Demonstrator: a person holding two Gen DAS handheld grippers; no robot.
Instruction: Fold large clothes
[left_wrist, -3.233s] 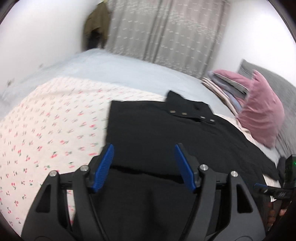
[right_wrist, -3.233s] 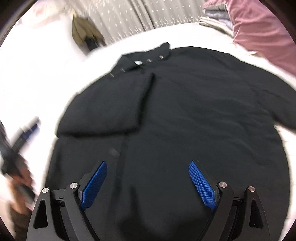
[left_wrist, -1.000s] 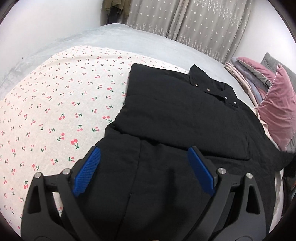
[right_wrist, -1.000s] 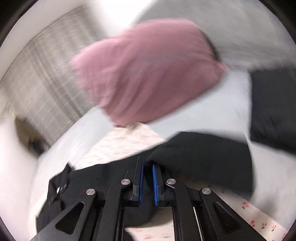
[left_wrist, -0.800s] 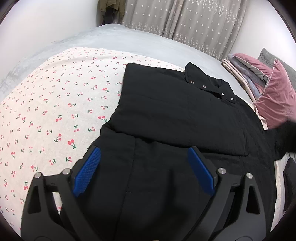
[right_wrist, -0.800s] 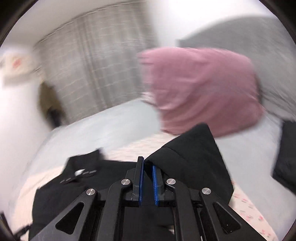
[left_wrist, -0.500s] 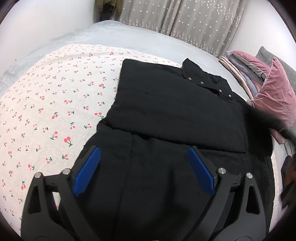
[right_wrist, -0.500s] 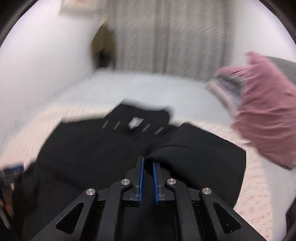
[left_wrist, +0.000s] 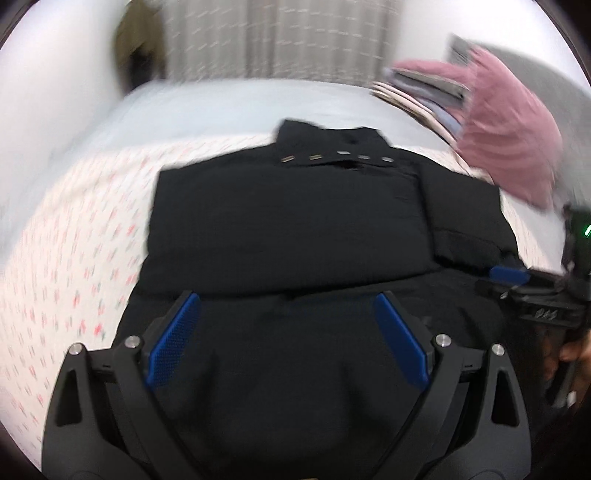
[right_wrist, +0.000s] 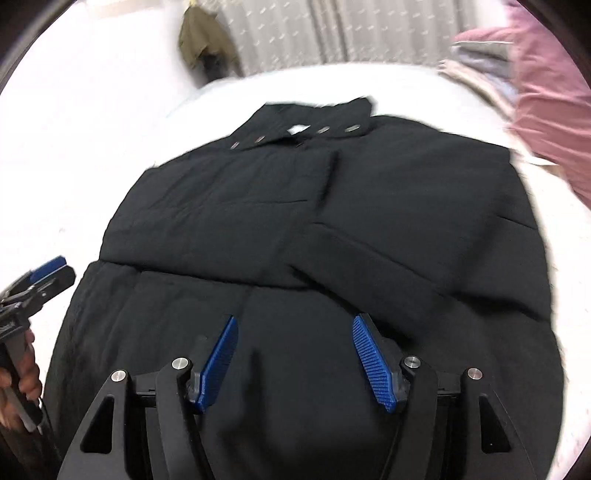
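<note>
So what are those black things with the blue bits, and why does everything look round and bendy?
Those are grabbing tools, and a person holds one in each hand. Each tool has a tiny wide camera, which bends the picture. One picture looks along the left gripper, the other along the right gripper. The blue bits are the fingers, spread apart on both tools, holding nothing. Below them a big black jacket lies on a bed with a cherry-print sheet, both sleeves folded across its front. A pink pillow sits at the side. You can even spot the person's hand holding the other tool.
</note>
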